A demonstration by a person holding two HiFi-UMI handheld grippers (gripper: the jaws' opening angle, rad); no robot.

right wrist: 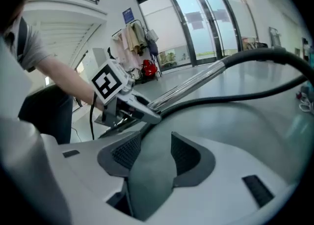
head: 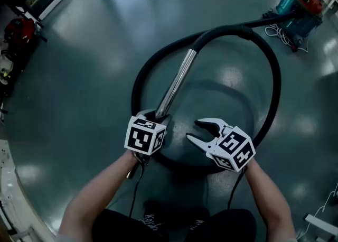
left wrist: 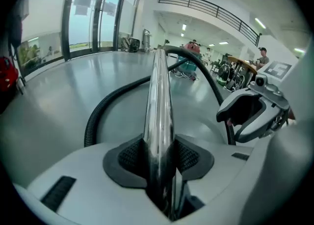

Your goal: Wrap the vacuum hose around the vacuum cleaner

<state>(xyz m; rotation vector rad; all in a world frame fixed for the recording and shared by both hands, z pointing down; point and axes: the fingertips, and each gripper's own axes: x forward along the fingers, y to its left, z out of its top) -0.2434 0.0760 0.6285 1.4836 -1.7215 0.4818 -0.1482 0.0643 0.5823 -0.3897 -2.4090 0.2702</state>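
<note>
Vacuum hose [head: 138,85]: black and ribbed, curled in one wide ring across the middle of the head view, on and above the glossy grey floor [head: 79,77]. Far upper left of that view: a red machine [head: 18,29] by the wall, well apart from the ring.

Lower centre-left: left gripper [head: 154,115], marker cube facing up, clamped on the chrome wand [head: 177,82] near its lower end. In the left gripper view, black pads pressed against both sides of the shiny tube. From that grip, wand slanting up and to the right to a black cuff, then hose arching over the top of the ring, down the right side, round the bottom behind both grippers and back up the left.

Lower centre-right: right gripper [head: 193,130], jaws spread apart and pointing left toward the wand without touching it. In the right gripper view, nothing but grey floor between its pads. Just right of it, the hose's right-hand curve.

Upper right corner: teal and red vacuum cleaner [head: 301,3], far end of the hose running off to it, a white cord [head: 280,35] bunched on the floor just beside it.
</note>
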